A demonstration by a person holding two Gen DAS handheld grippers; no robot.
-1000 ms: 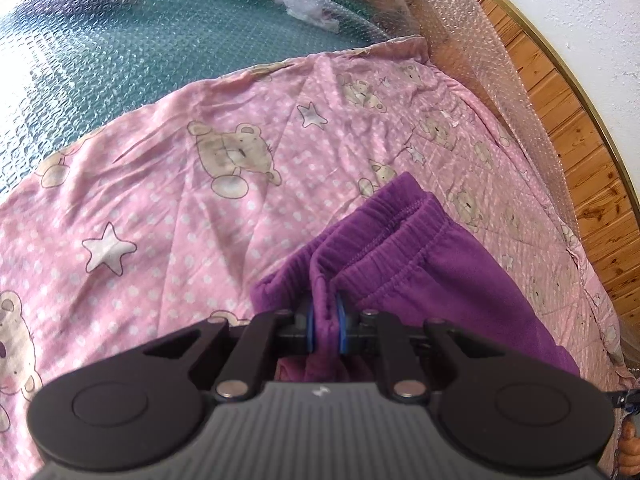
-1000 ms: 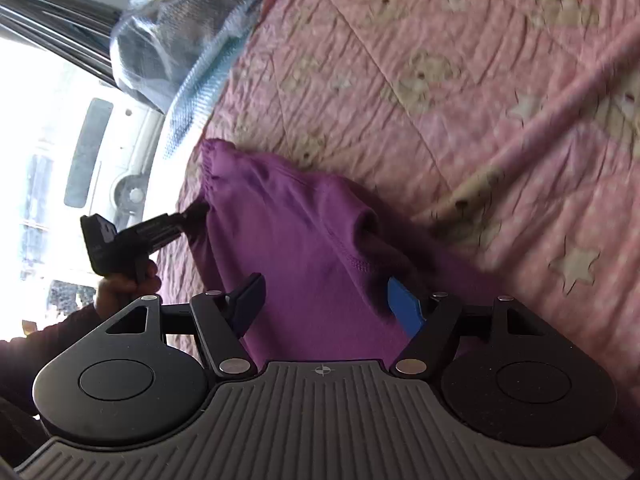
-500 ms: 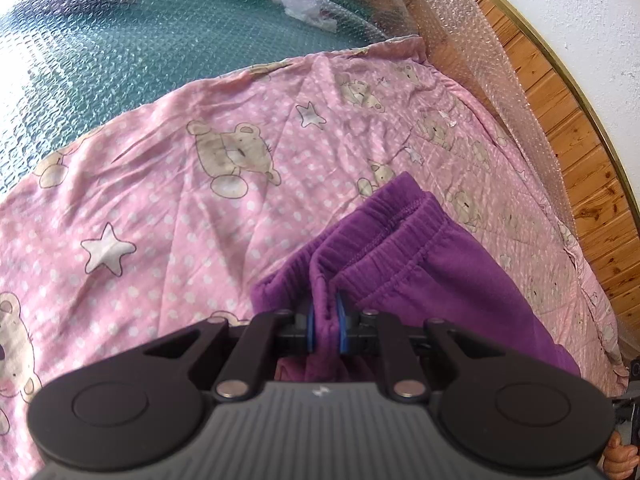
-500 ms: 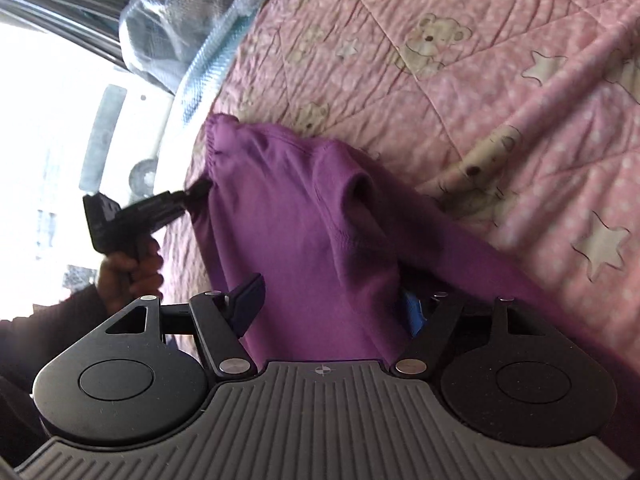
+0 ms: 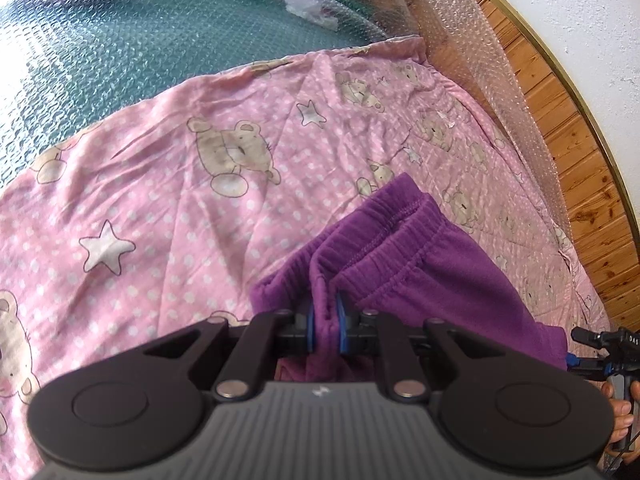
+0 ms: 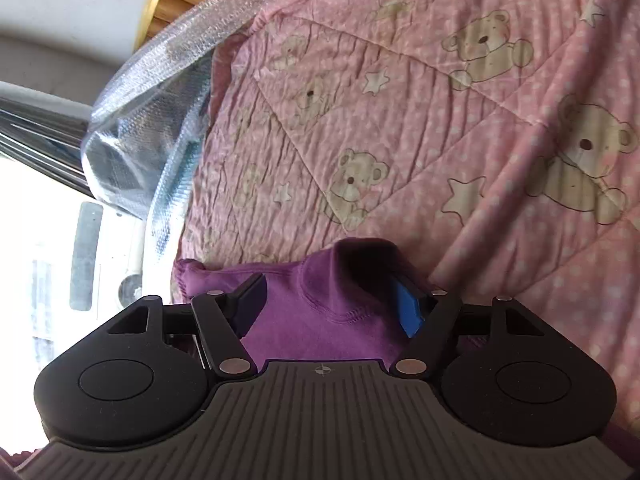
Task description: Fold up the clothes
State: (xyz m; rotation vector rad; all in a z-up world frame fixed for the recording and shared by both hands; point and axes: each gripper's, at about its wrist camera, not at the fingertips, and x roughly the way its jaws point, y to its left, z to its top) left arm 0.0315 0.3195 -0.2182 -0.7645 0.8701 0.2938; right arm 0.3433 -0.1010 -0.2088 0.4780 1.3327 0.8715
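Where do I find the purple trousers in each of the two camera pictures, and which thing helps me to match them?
Left wrist: purple trousers at lower centre-right, waistband pinched in the left gripper.
Right wrist: bottom centre, between the closing jaws of the right gripper.
Shared landmark: the pink teddy-bear quilt.

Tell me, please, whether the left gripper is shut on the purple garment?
Yes: the left gripper pinches the purple garment near its gathered edge.

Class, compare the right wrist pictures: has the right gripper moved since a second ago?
Yes. The right gripper has swung away from the window side toward the teddy-bear quilt, closing around the purple trousers.
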